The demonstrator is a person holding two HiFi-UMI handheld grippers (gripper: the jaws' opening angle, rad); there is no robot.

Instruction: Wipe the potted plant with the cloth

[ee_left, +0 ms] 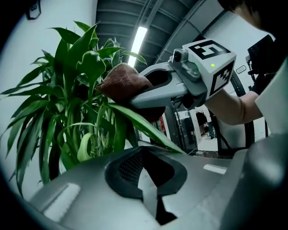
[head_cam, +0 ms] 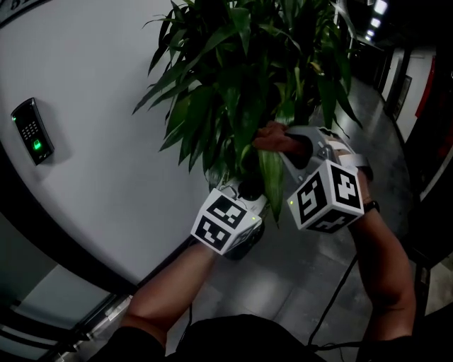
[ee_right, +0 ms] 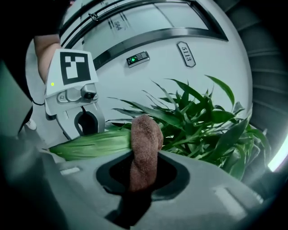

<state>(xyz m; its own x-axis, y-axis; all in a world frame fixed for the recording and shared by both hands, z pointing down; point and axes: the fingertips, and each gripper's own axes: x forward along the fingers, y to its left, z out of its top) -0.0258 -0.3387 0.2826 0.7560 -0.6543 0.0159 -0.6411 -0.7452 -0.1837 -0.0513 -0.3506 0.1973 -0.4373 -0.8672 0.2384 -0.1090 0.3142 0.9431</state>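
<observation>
Head view: steeply down, close over the potted plant point(head_cam: 226, 92).
Left gripper view: upward, among leaves.
Right gripper view: toward the wall point(ee_right: 157, 58).
Shared: potted plant.

**An office-building corridor, outside a numbered room**

A curved white wall point(head_cam: 106, 106) carries a keypad access reader point(head_cam: 32, 131) with a green light lit, and the right gripper view shows a room-number plate point(ee_right: 186, 54) mounted just beside it. Overhead run a dark slatted ceiling point(ee_left: 117, 18) and a long strip light point(ee_left: 137, 38). The floor point(head_cam: 297, 276) is laid in large grey tiles, and the passage runs on past more ceiling lights point(head_cam: 375, 18). Glazed doors point(ee_left: 189, 130) stand further along (bright space shows behind them). A tall potted plant point(head_cam: 241, 78) stands against the wall, the kind of greenery set out in shared hallways.
</observation>
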